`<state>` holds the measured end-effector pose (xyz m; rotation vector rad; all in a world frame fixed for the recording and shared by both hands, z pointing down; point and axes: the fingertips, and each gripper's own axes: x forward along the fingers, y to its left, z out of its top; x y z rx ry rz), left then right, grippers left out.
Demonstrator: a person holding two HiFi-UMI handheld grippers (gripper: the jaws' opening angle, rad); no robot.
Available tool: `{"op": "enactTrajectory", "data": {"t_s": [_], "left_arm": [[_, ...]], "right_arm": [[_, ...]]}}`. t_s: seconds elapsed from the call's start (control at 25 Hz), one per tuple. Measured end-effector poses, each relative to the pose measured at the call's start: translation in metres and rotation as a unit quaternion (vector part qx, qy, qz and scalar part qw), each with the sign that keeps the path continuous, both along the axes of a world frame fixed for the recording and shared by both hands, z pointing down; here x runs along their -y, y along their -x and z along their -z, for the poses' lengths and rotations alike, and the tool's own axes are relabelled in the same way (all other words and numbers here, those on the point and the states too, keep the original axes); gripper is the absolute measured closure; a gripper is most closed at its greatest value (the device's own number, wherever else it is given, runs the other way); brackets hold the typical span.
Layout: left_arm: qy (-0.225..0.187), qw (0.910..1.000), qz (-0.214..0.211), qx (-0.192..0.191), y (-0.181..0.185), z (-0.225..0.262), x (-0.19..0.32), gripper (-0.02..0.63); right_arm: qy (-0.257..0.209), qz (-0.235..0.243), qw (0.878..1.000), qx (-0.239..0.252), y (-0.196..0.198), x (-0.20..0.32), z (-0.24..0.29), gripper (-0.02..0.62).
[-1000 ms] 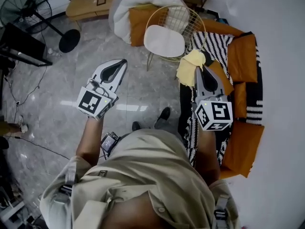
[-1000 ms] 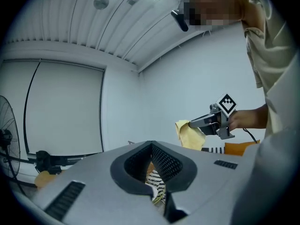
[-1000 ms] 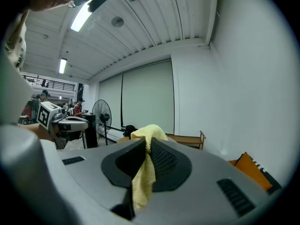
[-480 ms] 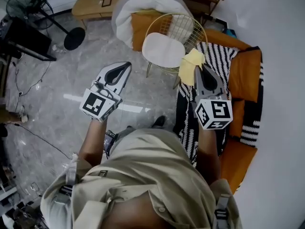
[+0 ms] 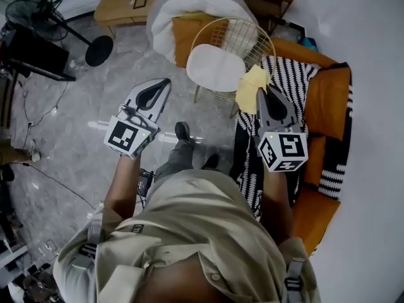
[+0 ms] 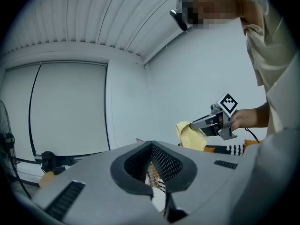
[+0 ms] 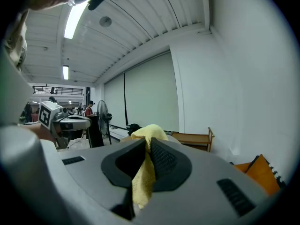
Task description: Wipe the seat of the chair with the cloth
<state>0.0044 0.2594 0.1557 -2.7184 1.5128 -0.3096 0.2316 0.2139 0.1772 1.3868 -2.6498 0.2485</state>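
Observation:
A gold wire chair (image 5: 235,33) with a white seat (image 5: 216,67) stands on the marble floor ahead of me. My right gripper (image 5: 260,93) is shut on a yellow cloth (image 5: 252,87), which hangs just off the seat's right edge. In the right gripper view the cloth (image 7: 145,177) is pinched between the dark pads (image 7: 164,161) and bulges out over the tips. My left gripper (image 5: 165,82) hovers over the floor left of the chair, shut and holding nothing. In the left gripper view its jaws (image 6: 151,144) meet, and the cloth (image 6: 191,136) shows beyond them.
Behind the chair lie a white beanbag (image 5: 189,8) and an orange cushion (image 5: 184,33). To the right are a black-and-white striped rug (image 5: 287,68) and more orange cushions (image 5: 328,93). A floor fan (image 5: 100,50), a black stand (image 5: 31,55), cables and a wooden bench (image 5: 126,8) sit at left and rear.
The person has stepped toward the chair, and one foot now shows forward between the grippers. Both grippers keep their hold and spacing, with the cloth still beside the seat.

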Motion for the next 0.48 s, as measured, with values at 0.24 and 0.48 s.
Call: {"op": "enactTrajectory", "data": {"t_s": [0.24,0.48], "left_arm": [[-0.013,0.9993,-0.036,-0.004,0.005,-0.006,0.066,0.589],[-0.021,0.9959,-0.085,-0.021,0.005,-0.002,0.143,0.589]], "right_arm": [[0.009,-0.050,0.999,-0.016,-0.009,0.028,-0.008,0.551],[0.017,-0.098,0.994,-0.035,-0.006,0.069,-0.006,0.551]]}}
